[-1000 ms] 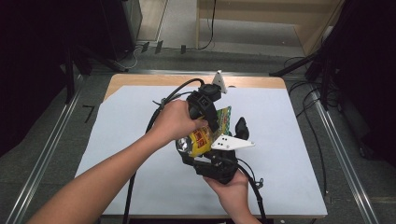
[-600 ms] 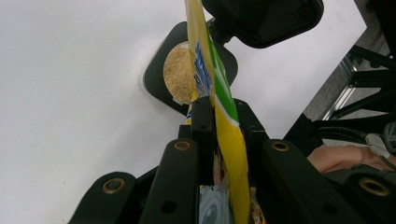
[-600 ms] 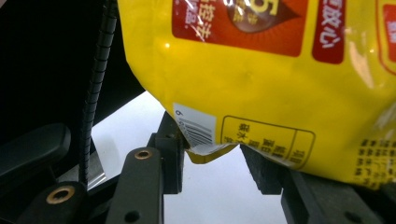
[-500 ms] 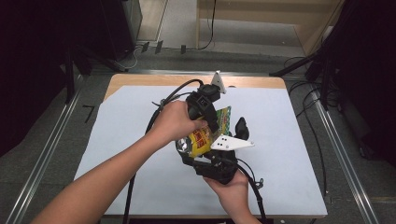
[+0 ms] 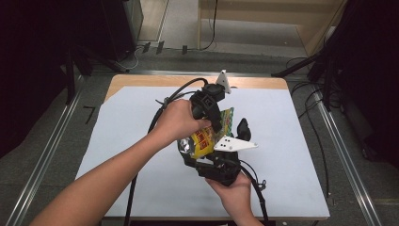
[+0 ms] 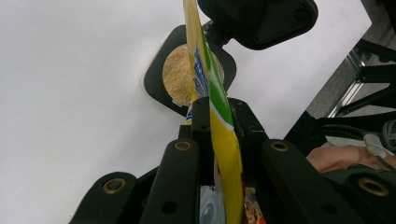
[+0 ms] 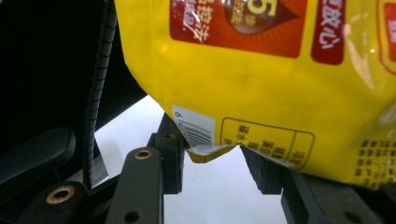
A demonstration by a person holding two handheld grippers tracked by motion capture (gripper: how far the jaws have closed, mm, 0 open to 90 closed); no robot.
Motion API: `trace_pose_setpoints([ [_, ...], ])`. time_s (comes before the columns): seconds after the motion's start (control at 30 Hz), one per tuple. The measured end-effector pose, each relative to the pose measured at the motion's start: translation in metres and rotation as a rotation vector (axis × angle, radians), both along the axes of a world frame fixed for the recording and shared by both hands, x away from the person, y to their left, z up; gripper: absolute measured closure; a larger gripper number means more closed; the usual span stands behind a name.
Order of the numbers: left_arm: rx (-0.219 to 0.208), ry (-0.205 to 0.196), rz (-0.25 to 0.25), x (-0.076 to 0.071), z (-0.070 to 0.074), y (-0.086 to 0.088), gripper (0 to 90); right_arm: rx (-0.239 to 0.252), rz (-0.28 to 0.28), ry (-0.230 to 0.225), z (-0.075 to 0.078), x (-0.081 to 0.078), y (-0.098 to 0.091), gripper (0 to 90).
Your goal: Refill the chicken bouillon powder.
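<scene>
A yellow and green snack packet (image 5: 207, 139) is held above the table between both grippers. My left gripper (image 5: 214, 121) comes down on it from above. In the left gripper view, the left gripper (image 6: 219, 108) is shut on the packet's thin edge (image 6: 206, 79). Below it a black square dish (image 6: 156, 80) holds tan powder (image 6: 180, 74). My right gripper (image 5: 207, 157) reaches up from the near side. In the right gripper view, its jaws (image 7: 215, 161) close on the packet's (image 7: 243, 70) lower corner with the barcode.
A white sheet (image 5: 127, 132) covers the wooden table, with bare room at left and right. Black cables (image 5: 164, 101) trail from the grippers across the table. Metal rails (image 5: 348, 155) run along both sides, and dark equipment stands beyond.
</scene>
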State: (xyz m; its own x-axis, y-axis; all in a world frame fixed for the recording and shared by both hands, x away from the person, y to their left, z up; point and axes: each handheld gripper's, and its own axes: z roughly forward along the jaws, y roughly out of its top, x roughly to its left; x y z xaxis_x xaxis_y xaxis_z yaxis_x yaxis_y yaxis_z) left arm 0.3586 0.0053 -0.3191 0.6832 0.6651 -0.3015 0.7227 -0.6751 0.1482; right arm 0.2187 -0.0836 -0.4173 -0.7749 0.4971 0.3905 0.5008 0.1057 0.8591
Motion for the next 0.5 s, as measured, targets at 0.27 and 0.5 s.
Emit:
trace_pose_setpoints([
  [0.27, -0.015, -0.006, 0.005, -0.0002, 0.0005, -0.0009, 82.7, 0.010, -0.007, 0.007, 0.0011, 0.0004, -0.0016, 62.9],
  [0.5, -0.025, -0.009, -0.003, -0.0002, 0.0026, -0.0015, 82.2, 0.009, -0.013, 0.003, 0.0023, 0.0012, -0.0050, 62.9],
])
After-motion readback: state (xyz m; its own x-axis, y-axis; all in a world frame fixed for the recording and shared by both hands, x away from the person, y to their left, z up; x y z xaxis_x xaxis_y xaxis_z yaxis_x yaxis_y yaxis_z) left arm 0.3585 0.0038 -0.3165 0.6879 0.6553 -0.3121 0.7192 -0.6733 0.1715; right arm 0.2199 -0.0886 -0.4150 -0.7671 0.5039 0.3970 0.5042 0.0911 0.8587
